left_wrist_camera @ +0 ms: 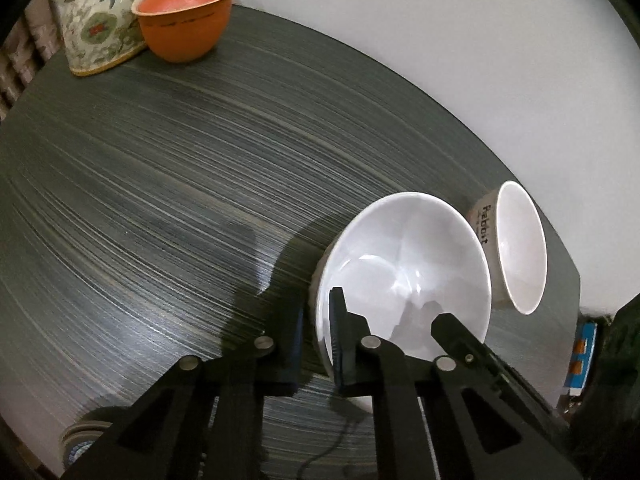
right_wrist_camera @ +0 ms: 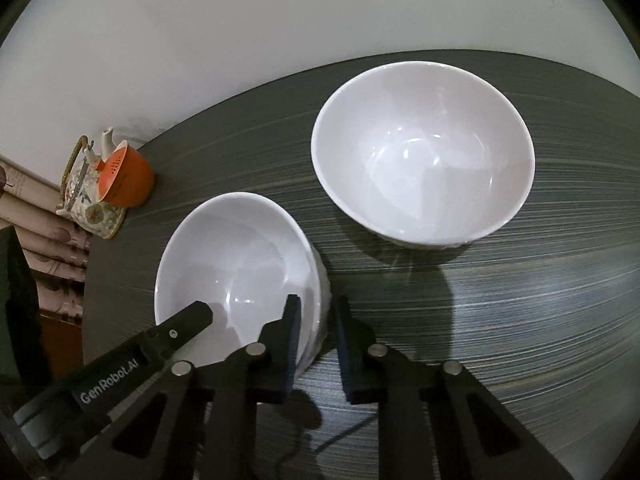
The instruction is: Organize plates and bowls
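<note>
While the bowl (right_wrist_camera: 240,264) sits on the dark surface (right_wrist_camera: 520,320) near a second bowl (right_wrist_camera: 424,152), we straddle opposite sides of its rim with left gripper (left_wrist_camera: 316,336) and right gripper (right_wrist_camera: 318,336), jaws narrowly parted.

Two white bowls (right_wrist_camera: 240,264) (right_wrist_camera: 424,152) upright, apart on table — nearer one smaller.

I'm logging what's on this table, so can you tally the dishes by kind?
White bowls: 2, a near bowl with both grippers at its rim and a far bowl
Orange lidded cup: 1
Patterned teapot: 1
Total: 4
</note>
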Available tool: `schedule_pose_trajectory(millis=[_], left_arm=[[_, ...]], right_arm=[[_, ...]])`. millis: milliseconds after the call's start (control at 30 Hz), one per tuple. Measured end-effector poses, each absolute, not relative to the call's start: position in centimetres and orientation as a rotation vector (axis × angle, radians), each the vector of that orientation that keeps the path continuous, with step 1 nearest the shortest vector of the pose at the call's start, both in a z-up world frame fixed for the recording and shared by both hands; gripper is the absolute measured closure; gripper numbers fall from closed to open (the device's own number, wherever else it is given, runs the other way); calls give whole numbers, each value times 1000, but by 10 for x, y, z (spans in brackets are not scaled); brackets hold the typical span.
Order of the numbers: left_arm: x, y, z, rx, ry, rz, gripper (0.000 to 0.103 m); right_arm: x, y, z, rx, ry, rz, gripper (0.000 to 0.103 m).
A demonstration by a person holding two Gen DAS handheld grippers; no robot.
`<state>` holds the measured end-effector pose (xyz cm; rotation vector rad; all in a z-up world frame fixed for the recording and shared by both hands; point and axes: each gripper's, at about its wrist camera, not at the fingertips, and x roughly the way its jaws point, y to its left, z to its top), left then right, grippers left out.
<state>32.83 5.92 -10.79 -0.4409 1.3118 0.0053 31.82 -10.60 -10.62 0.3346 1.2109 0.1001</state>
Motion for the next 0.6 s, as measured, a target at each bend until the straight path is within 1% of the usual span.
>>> schedule_pose_trajectory(millis=[267, 600], left_arm=[[318, 54, -107, -437, 1320, 9, 94], [298, 42, -78, -400, 1271, 4, 94]], right_arm=[[305, -105, -101, 345, 1218, 100, 87], [271, -104, -66, 348, 1176, 123, 88]])
